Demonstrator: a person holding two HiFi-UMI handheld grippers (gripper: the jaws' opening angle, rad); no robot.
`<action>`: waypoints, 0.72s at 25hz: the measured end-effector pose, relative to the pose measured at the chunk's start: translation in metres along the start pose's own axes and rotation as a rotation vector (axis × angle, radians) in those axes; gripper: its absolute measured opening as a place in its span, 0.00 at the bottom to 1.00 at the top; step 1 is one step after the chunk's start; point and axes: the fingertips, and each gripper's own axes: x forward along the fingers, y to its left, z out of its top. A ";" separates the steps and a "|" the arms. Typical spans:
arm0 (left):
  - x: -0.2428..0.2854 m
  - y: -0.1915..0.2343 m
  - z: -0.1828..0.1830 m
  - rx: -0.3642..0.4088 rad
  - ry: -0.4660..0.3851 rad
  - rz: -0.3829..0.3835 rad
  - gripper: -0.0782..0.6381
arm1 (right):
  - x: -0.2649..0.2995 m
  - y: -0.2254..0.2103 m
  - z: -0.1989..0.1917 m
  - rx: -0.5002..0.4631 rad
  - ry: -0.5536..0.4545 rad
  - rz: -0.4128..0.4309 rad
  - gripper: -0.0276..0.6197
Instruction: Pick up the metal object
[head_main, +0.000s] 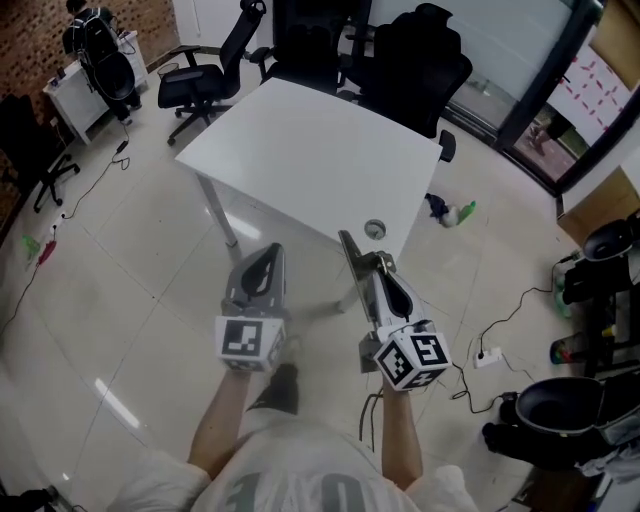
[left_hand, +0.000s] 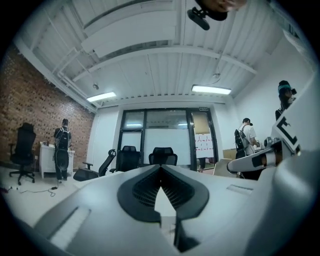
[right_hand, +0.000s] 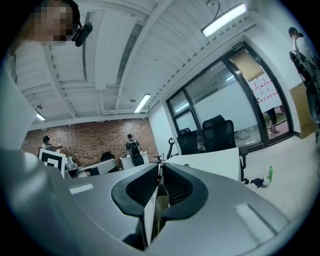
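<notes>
Right tool clamped on thin flat metal object pointing to 11 o'clock; left tool closed, empty.

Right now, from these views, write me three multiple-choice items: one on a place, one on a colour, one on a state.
1. Where does the small round object lie?
A. on the floor
B. on the table, near its near edge
C. on a chair

2. What colour is the table top?
A. black
B. brown
C. white

3. How is the right hand-held gripper?
A. wide open and empty
B. shut on a thin metal strip
C. out of view

Answers: B, the head view shows it just inside the table's edge; C, the top is plain white; B, the strip stands clamped between its jaws.
</notes>
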 end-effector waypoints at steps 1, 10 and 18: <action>-0.016 -0.008 -0.006 -0.006 0.006 0.001 0.11 | -0.020 0.004 -0.006 0.008 -0.005 0.009 0.12; -0.143 -0.100 0.022 -0.019 0.016 0.017 0.11 | -0.179 0.054 -0.014 -0.004 0.037 0.060 0.11; -0.236 -0.131 0.041 -0.003 -0.023 0.057 0.11 | -0.246 0.091 -0.020 -0.006 0.025 0.079 0.11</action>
